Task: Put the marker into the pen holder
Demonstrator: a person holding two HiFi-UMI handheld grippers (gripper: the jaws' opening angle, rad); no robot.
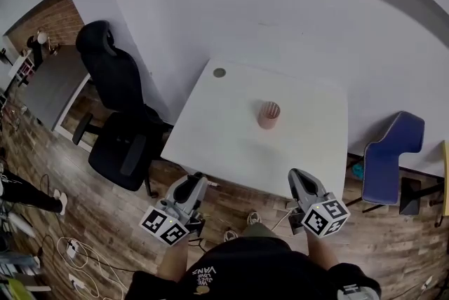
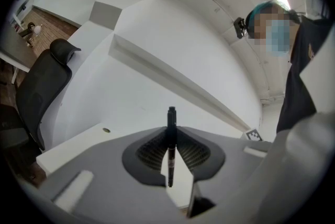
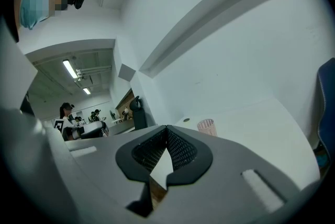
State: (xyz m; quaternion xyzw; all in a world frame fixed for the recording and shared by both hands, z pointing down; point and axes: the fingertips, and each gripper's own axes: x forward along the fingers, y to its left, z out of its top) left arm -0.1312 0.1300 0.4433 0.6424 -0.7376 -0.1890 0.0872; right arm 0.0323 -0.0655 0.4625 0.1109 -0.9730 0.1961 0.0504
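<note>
Left gripper (image 2: 171, 140) jaws clamped on a black marker (image 2: 171, 118) held upright, top end poking above the pads; white table (image 2: 78, 147) beyond, black office chair (image 2: 42, 87) at left.

The pen holder (image 1: 268, 114) stands on the table (image 1: 210, 137), near its middle. An office chair (image 1: 116, 123) stands at the table's 9 o'clock, a second chair (image 1: 393, 155) at 3 o'clock.

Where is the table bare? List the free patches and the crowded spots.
Nearly all of the white table is bare: the near strip in front of the pen holder, the left half between it and the round grommet, and the right side toward the blue chair. Only the pen holder's spot is taken.
</note>
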